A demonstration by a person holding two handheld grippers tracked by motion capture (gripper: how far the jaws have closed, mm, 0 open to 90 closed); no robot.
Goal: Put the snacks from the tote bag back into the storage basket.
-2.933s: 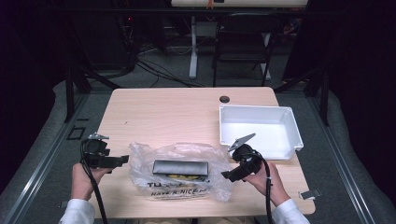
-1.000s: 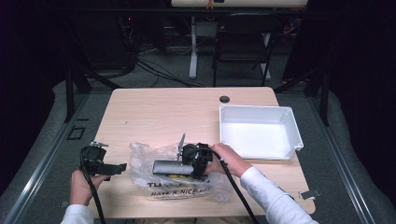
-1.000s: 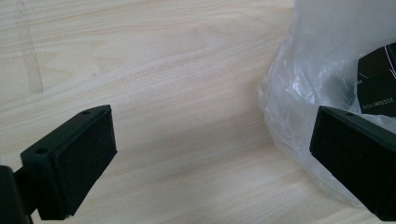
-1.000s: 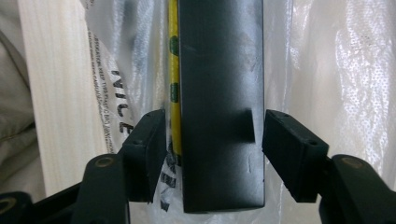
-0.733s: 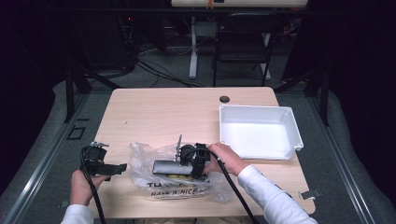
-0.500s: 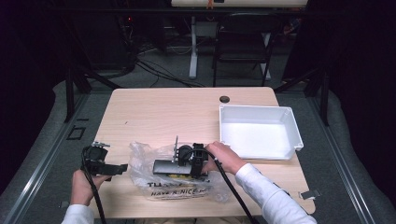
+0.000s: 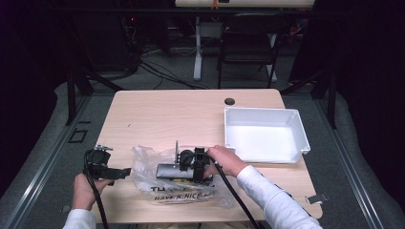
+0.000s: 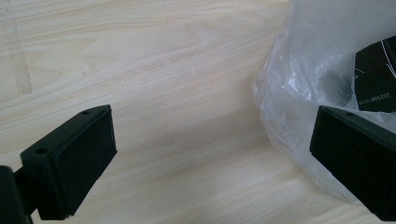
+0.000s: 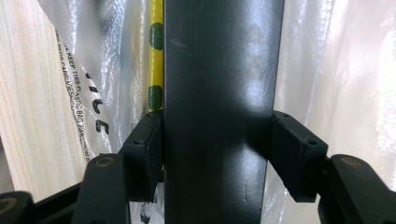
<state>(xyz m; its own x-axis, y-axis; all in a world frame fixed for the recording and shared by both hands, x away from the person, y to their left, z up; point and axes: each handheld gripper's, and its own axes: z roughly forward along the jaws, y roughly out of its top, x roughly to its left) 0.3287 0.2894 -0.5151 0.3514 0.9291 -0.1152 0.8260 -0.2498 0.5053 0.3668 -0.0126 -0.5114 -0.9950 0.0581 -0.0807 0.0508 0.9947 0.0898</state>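
Overhead: pale wooden table [image 7: 167, 114] in a dark room, white tray [image 7: 265, 136] at right. Right gripper [image 9: 215, 154] clamped on dark box [image 9: 219, 93] atop plastic bag [image 7: 162, 188]; left gripper [image 8: 210, 154] gaping wide at bag's edge.

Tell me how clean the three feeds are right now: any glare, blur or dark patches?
High view: table evenly lit, surroundings dark, picture slightly soft. Left gripper view: sharp wood grain, bright sheen on the plastic bag. Right gripper view: soft glare streaks on the dark box clamped in the right hand-held gripper; bag film washed out white at right.
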